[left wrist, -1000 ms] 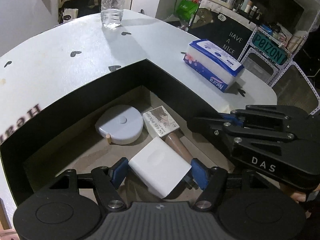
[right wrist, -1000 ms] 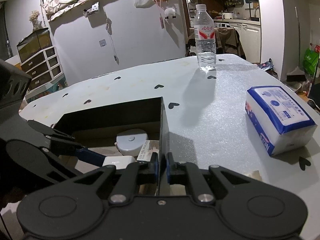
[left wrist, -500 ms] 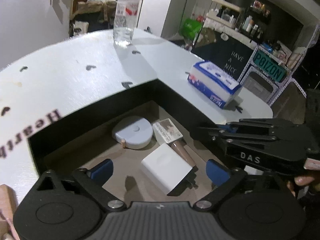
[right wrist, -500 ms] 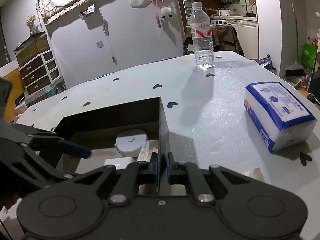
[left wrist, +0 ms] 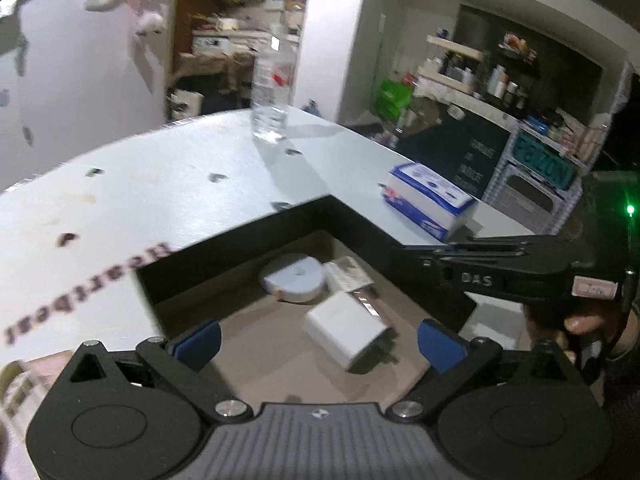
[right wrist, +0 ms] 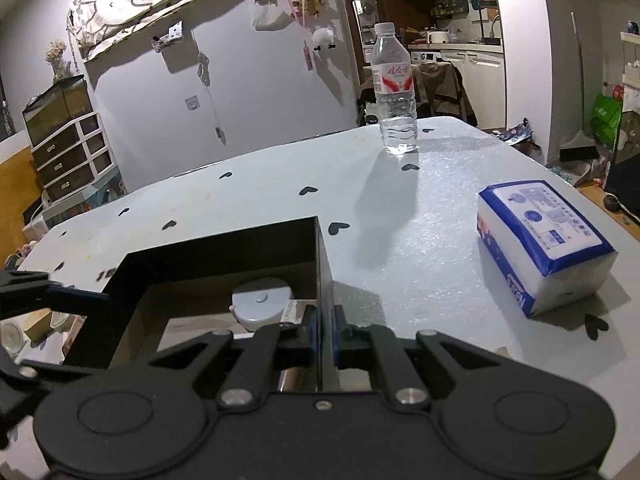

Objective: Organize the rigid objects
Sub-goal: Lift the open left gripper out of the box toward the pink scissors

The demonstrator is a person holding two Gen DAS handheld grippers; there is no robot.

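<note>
Left gripper [left wrist: 318, 340]: jaws spread wide, just opened, nothing pressed; raised above the black box [left wrist: 240, 236].
Round white case [left wrist: 292, 280]: on the box floor, far side, beyond the gripper.
White charger block [left wrist: 344, 328]: box floor, between and past the blue pads [left wrist: 440, 344], touching neither.
Printed carton [left wrist: 347, 276]: just beside the round case.
Right gripper [right wrist: 325, 334]: clamped on the box's right wall [right wrist: 324, 276].
Water bottle [right wrist: 394, 92]: upright, far tabletop.
Tissue pack [right wrist: 544, 244]: on the table [right wrist: 400, 220], right of the box.

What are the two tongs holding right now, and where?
Left tongs: nothing, jaws just opened above the white block. Right tongs: shut on the black box, by its side wall's rim.
</note>
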